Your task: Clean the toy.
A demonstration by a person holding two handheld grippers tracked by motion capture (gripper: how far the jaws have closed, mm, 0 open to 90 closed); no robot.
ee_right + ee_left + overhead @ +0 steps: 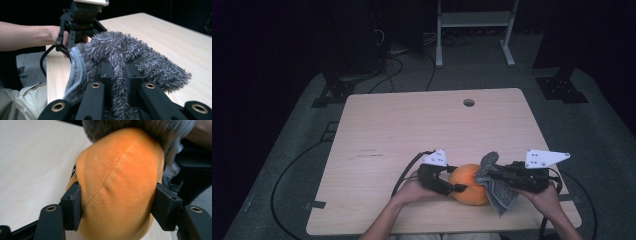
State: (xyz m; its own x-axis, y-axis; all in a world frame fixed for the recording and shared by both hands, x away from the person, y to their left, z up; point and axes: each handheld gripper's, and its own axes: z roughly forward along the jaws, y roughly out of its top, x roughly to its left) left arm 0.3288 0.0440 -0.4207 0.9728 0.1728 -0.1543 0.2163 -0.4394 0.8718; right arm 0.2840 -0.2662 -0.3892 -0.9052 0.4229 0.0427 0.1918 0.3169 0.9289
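An orange plush toy (469,184) rests near the front edge of the wooden table (412,125). My left gripper (456,178) comes at it from the left. In the left gripper view the pads (74,206) press into both sides of the orange plush toy (117,182), denting it. My right gripper (490,172) is shut on a grey fluffy cloth (503,197) that drapes over the toy's right side. In the right gripper view the cloth (150,57) is pinched between the right gripper's (118,72) jaws, with the left gripper (80,17) beyond it. The cloth (140,127) covers the toy's top.
A round hole (468,102) sits near the table's far edge. Behind the table stands a white frame (474,20), with black stand bases (562,87) and cables (387,70) on the grey floor. The person's forearms enter from the bottom.
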